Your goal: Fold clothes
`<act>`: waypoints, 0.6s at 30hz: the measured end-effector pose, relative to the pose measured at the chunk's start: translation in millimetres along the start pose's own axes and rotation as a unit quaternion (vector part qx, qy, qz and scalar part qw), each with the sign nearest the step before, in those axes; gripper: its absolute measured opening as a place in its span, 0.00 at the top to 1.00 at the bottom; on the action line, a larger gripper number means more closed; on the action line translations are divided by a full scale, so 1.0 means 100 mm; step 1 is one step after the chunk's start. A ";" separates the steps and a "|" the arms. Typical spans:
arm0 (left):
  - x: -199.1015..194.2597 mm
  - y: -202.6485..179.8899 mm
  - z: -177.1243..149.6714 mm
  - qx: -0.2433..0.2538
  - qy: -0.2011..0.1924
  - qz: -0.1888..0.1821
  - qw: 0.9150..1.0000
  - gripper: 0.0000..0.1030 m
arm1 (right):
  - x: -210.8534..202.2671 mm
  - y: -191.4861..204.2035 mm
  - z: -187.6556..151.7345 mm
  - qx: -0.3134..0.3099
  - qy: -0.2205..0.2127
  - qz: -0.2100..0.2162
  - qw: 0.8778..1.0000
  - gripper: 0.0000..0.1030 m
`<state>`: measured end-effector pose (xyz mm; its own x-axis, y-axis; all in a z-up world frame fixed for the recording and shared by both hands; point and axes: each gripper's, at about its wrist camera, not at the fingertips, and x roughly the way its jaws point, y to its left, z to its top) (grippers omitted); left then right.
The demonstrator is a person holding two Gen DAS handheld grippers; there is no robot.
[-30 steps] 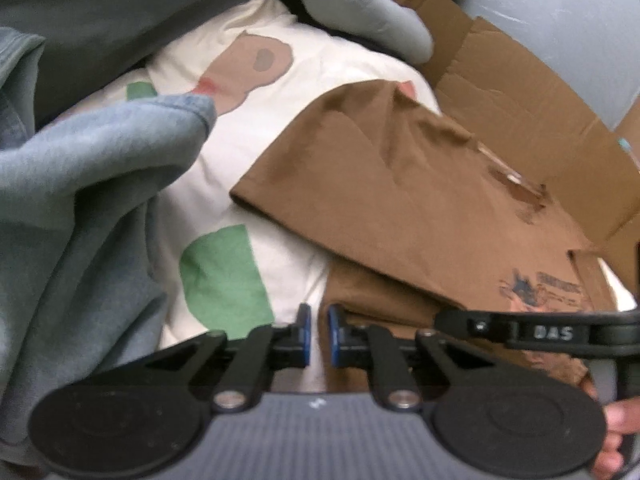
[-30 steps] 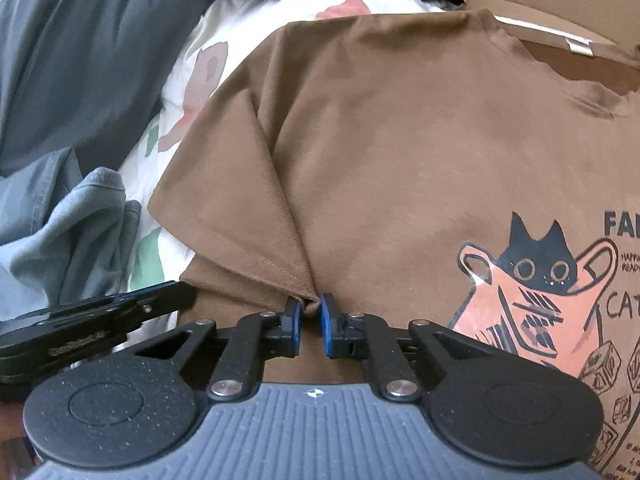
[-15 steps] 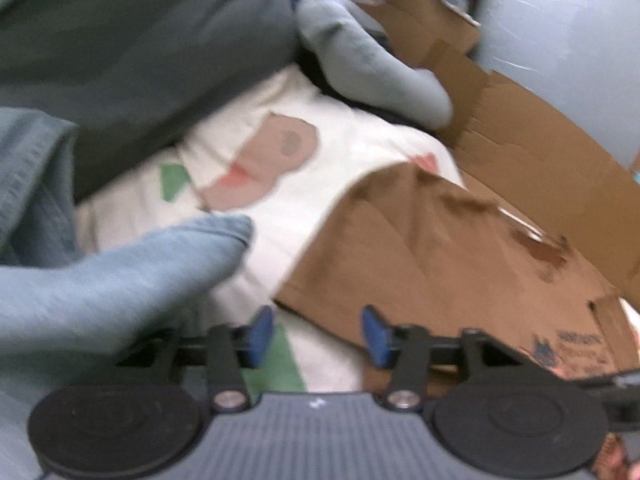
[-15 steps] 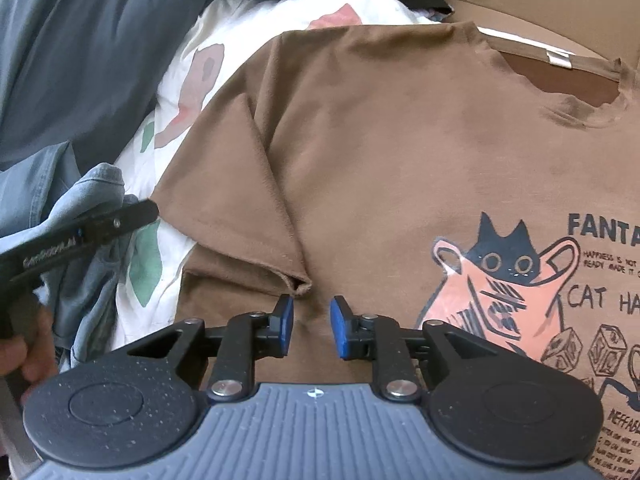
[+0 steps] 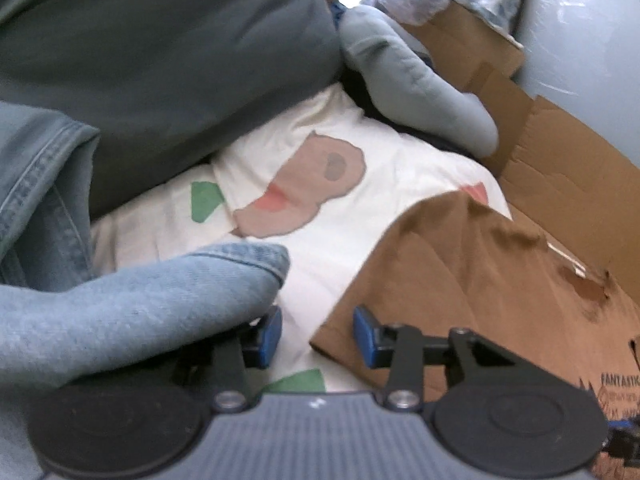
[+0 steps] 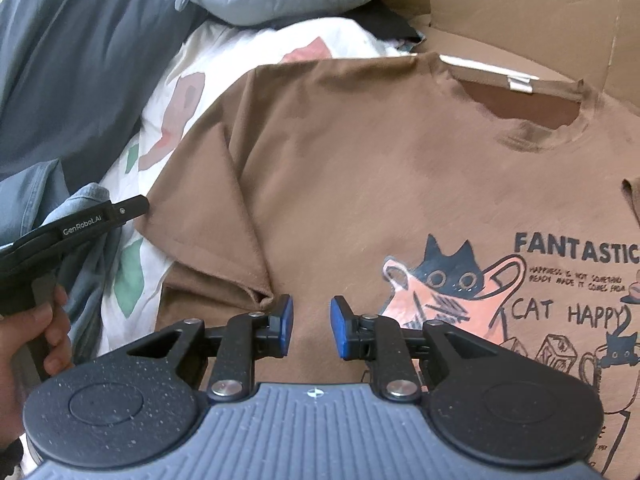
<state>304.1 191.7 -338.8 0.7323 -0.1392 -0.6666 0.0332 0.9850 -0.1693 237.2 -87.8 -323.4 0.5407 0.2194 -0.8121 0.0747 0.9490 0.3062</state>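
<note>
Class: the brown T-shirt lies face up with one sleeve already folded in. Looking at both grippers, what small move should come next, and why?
Probably bring the right gripper down onto the folded sleeve's corner of the brown T-shirt and pinch it. Its jaws stand apart, empty, just short of that edge; the left gripper is closing on nothing.

Left tool (image 5: 317, 336) pointing downward, jaws closing with nothing pinched between them, right tool (image 6: 311, 327) hovering part-open and apparently empty, hand (image 6: 28, 344) gripping the left handle.
</note>
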 end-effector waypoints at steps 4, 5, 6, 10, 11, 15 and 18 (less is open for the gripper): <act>0.09 0.04 -0.05 -0.002 0.013 0.006 1.000 0.70 | -0.02 -0.01 -0.01 0.004 -0.008 -0.005 1.000 0.74; 0.11 0.03 -0.07 0.003 0.015 0.005 1.000 0.70 | -0.01 -0.01 -0.02 0.005 -0.009 -0.007 1.000 0.74; 0.13 0.02 -0.09 0.008 0.014 0.006 1.000 0.70 | -0.01 -0.02 -0.02 0.007 -0.010 -0.009 1.000 0.74; 0.17 -0.05 -0.15 0.028 0.012 0.014 0.999 0.70 | 0.01 -0.01 -0.05 0.011 -0.011 -0.009 1.000 0.74; 0.17 -0.07 -0.15 0.032 0.013 0.015 0.999 0.70 | 0.01 0.00 -0.05 0.011 -0.012 -0.008 1.000 0.74; 0.16 -0.10 -0.16 0.044 0.018 0.006 0.999 0.77 | -0.01 0.04 -0.04 0.009 -0.024 0.001 1.000 0.74; 0.12 -0.13 -0.14 0.052 0.020 -0.001 0.998 0.97 | -0.03 0.09 0.00 0.006 -0.034 0.004 0.999 0.74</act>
<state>303.0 176.0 -355.2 0.7048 -0.1425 -0.6949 0.1068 0.9898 -0.0946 236.3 -80.0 -318.5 0.5963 0.2110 -0.7745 0.0792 0.9447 0.3183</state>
